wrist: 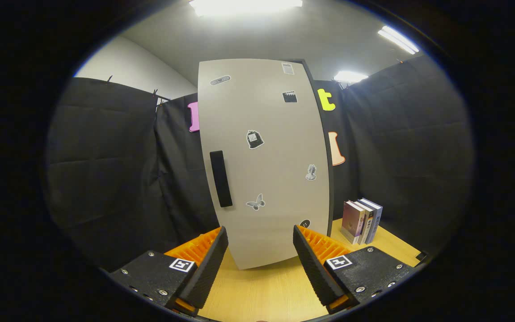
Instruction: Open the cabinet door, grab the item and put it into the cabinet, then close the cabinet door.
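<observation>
Closed cabinet door (264, 161) stands upright just ahead of the gripper (261, 243), whose fingers are spread apart with nothing between them. A strip of bare wooden table (262, 290) lies between fingers and door. The dark vertical handle (221, 179) sits near the door's left edge. Upright books (361, 221) stand to the door's right; cloth walls (105, 170) flank both sides.

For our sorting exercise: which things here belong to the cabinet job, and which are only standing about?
Job: cabinet door, shut; its dark handle; gripper, fingers open and holding nothing; books upright beside the cabinet, probably the item to store.

Standing about: stickers on the door; wooden table; ceiling lights.
</observation>
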Action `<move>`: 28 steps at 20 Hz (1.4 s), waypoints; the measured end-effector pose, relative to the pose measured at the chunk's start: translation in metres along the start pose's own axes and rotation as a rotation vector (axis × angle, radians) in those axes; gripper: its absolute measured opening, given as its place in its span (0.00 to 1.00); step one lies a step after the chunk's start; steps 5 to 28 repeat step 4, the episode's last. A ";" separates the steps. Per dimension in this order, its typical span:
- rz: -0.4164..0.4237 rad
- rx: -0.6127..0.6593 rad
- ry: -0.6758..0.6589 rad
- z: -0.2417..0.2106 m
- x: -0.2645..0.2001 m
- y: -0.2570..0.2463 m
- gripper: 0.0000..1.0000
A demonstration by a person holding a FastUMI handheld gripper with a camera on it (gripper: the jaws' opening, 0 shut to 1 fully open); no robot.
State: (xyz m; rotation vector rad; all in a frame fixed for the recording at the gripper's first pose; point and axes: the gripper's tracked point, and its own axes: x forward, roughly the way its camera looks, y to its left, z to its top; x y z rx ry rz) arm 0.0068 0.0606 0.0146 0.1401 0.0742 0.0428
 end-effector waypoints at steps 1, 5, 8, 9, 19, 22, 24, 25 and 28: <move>0.001 0.002 0.001 0.000 0.000 0.000 0.91; -0.001 0.005 0.005 -0.001 0.000 0.000 0.91; -0.001 0.005 0.005 -0.001 0.000 0.000 0.91; -0.001 0.005 0.005 -0.001 0.000 0.000 0.91; -0.001 0.005 0.005 -0.001 0.000 0.000 0.91; -0.001 0.005 0.005 -0.001 0.000 0.000 0.91; -0.001 0.005 0.005 -0.001 0.000 0.000 0.91; -0.001 0.005 0.005 -0.001 0.000 0.000 0.91; -0.001 0.005 0.005 -0.001 0.000 0.000 0.91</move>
